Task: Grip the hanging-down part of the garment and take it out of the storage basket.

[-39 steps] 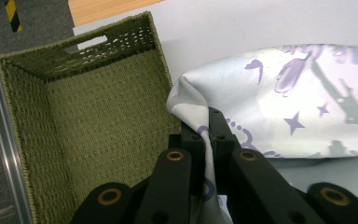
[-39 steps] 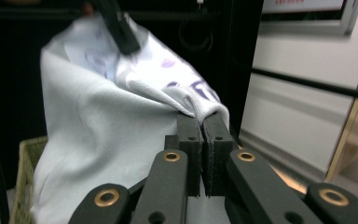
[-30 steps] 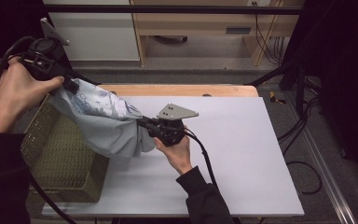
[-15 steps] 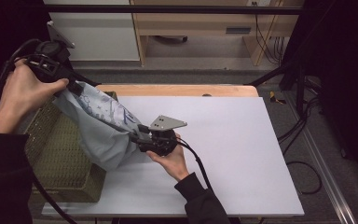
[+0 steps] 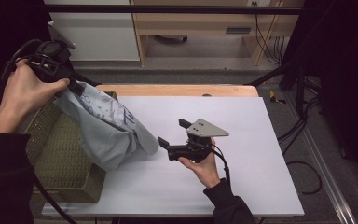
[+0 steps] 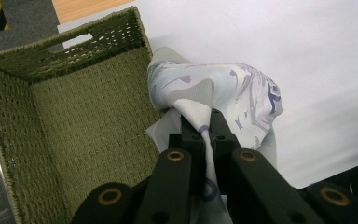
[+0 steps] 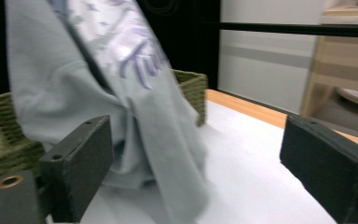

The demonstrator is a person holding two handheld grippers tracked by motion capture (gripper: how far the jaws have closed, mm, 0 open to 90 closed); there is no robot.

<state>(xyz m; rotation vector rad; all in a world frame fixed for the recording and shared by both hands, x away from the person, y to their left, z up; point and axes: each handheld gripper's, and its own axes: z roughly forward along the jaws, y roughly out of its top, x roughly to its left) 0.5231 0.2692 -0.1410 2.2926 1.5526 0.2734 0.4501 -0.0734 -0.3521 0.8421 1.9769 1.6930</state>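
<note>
Since the earlier frame the right claw has let go of the garment and drawn back toward the middle of the surface, its jaws now spread wide and empty; the left claw has carried the cloth's top a little further toward the left edge.

In the high view, the left claw is raised above the far left corner of the surface, its jaws pinched on the upper end of the pale grey-blue printed garment. The cloth hangs down from it, draping over the right rim of the green woven basket that sits at the left edge, with its lower end resting on the surface. The right claw lies just beside that lower end, apart from it, jaws pointing at it.

In the left gripper view, the jaws are closed tight on a fold of the garment, which bunches beyond the tips over the basket rim.

In the right gripper view, the two jaws stand far apart with nothing between them; the garment hangs ahead, nearer the left jaw, the basket behind it.
</note>
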